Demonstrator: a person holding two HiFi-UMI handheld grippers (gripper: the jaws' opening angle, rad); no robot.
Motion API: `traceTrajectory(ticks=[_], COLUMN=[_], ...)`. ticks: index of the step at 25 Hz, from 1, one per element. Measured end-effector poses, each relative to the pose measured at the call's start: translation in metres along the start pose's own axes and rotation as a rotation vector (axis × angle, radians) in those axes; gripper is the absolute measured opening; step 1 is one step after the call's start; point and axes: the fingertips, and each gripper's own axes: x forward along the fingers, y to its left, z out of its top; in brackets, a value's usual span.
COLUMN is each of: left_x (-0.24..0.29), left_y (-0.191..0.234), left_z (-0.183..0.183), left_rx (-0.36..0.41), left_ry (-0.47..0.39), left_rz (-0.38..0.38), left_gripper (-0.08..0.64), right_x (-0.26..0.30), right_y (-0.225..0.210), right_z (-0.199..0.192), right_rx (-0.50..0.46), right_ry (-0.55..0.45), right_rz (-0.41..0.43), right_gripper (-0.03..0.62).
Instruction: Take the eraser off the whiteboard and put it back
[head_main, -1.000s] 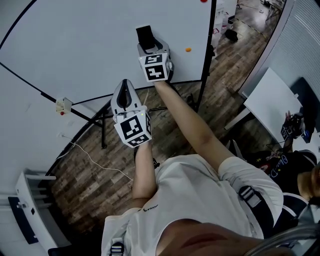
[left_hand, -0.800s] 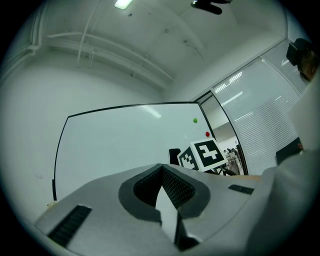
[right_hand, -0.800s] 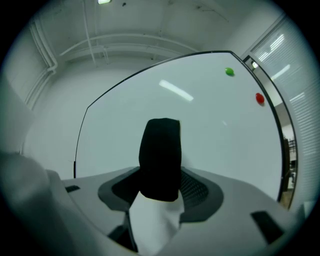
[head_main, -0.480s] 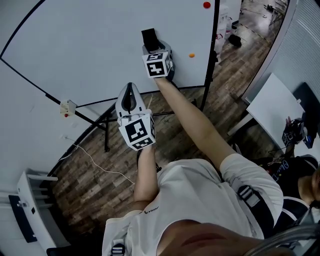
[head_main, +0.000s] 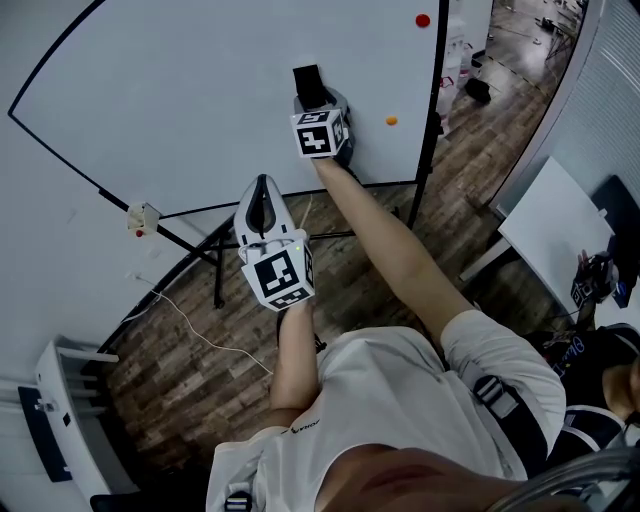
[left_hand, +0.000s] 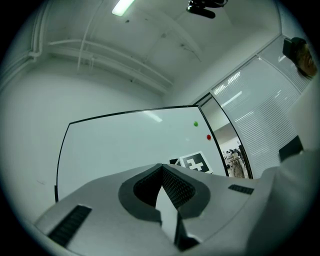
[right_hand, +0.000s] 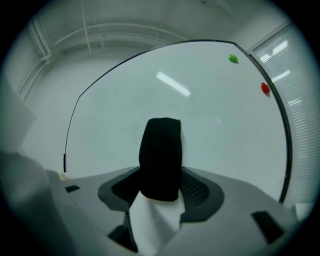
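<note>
The left claw hung below the whiteboard, its jaws closed together with nothing between them. To its right, the right claw clamped the black eraser, which seemed to touch the board, left of an orange magnet.

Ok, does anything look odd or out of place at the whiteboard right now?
Nothing stands out. The black eraser stands upright in the grip of the right tool, in front of the whiteboard, which looks clean and undamaged.
</note>
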Motion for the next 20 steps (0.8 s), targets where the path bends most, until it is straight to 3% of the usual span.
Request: traceTrajectory(ticks=[4, 9, 20], left_x=[0.003, 0.003, 0.002], left_y=[-0.004, -0.013, -0.026], left_z=[-0.002, -0.002, 0.0], left_rx=[0.0, 0.001, -0.004], left_ry=[-0.006, -0.014, -0.012], left_rz=[0.002, -0.004, -0.028], left_gripper=[0.003, 0.003, 0.003], right_x=[0.006, 0.002, -0.028], right_y=[-0.004, -0.004, 0.0], right_z=[-0.005, -0.004, 0.002], right_rx=[-0.011, 0.005, 0.02], right_ry=[0.008, -0.015, -0.067], right_rz=[0.008, 0.063, 0.087], right_gripper=[0.242, 0.311, 0.319])
